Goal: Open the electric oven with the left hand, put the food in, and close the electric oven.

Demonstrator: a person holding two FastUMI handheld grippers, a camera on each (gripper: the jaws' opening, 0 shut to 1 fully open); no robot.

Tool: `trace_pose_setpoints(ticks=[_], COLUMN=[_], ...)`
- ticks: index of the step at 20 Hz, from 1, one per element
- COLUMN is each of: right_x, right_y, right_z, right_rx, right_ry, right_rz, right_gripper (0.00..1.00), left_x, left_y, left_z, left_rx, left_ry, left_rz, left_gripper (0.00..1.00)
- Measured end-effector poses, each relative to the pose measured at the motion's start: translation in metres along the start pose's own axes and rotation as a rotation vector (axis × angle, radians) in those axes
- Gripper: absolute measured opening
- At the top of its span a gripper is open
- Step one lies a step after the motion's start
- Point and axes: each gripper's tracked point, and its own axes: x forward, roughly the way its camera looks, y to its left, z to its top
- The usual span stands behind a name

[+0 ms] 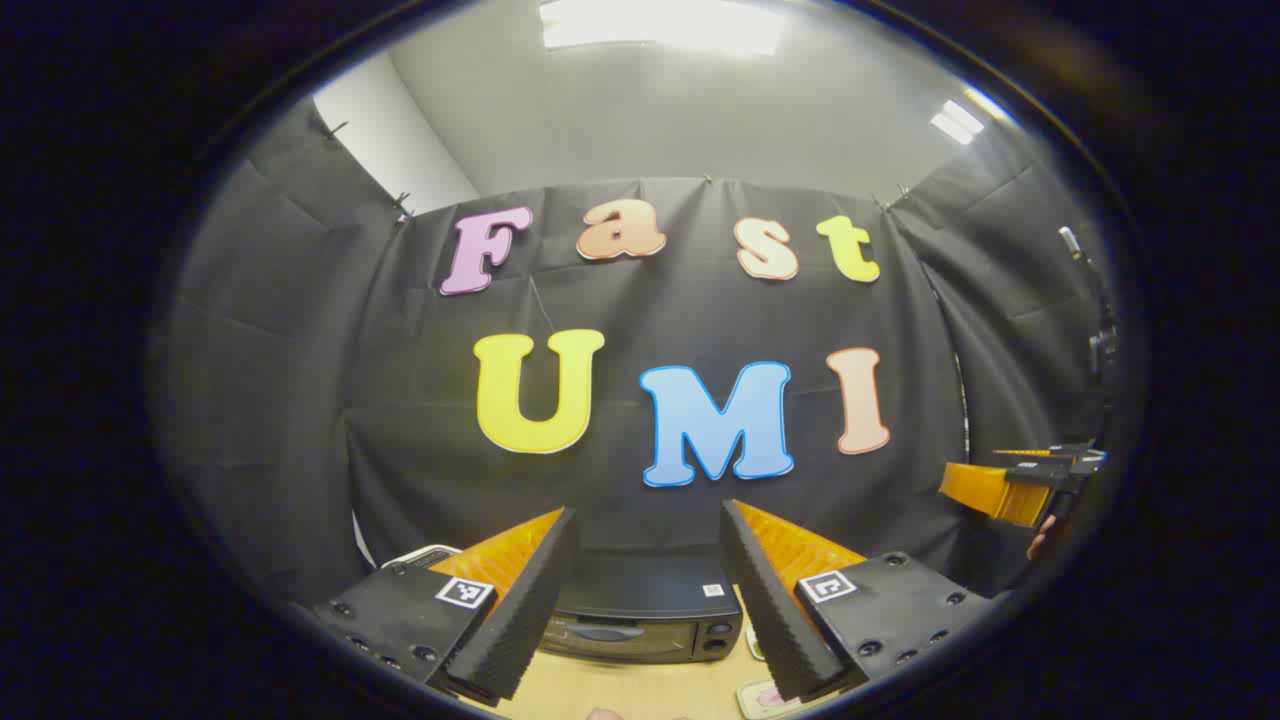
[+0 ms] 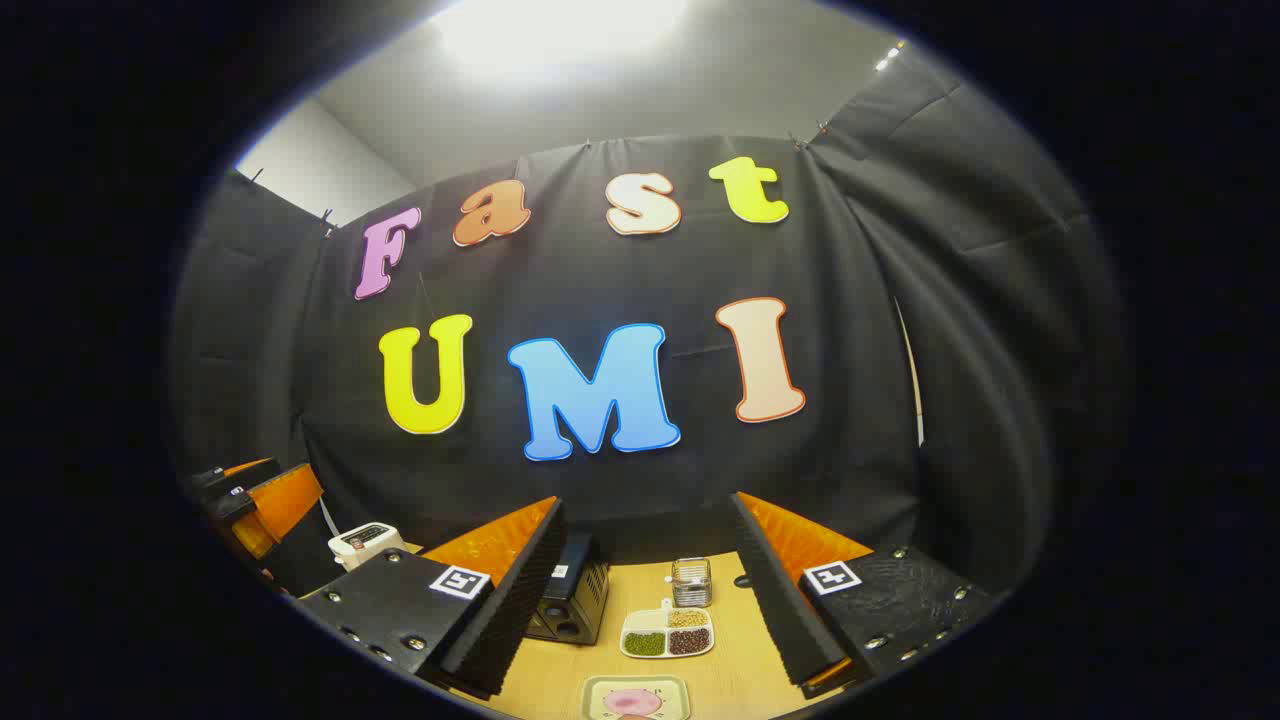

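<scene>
I hold the left gripper [image 1: 648, 590] high and level, jaws released and empty, aimed over the oven [image 1: 640, 615] that sits closed at the back of the tabletop [image 1: 640, 690], I think to line up with its door. In the right gripper view the oven [image 2: 570, 600] is left of a divided dish [image 2: 667, 632] and a small jar [image 2: 690, 582]. Nearest me lies the food tray [image 2: 636, 697], ready for the right gripper [image 2: 640, 600], also released, hanging above it.
</scene>
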Motion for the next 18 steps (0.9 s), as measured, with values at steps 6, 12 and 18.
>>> trace_pose_setpoints(ticks=[6,12,18], right_x=[0.002,0.007,0.013], right_y=[0.019,0.04,0.048], right_z=[-0.003,-0.006,-0.01], right_rx=[0.007,0.0,-0.024], right_ry=[0.0,-0.002,-0.005], right_rz=[-0.029,-0.064,-0.081], right_gripper=[0.99,0.99,0.99], left_x=[0.01,0.026,0.048], left_y=[0.025,0.05,0.054], left_z=[-0.008,-0.016,-0.048], left_rx=[-0.027,-0.029,-0.049], left_ry=[0.021,0.02,0.094], left_rz=[-0.016,-0.057,-0.092], left_gripper=[0.97,0.95,0.95])
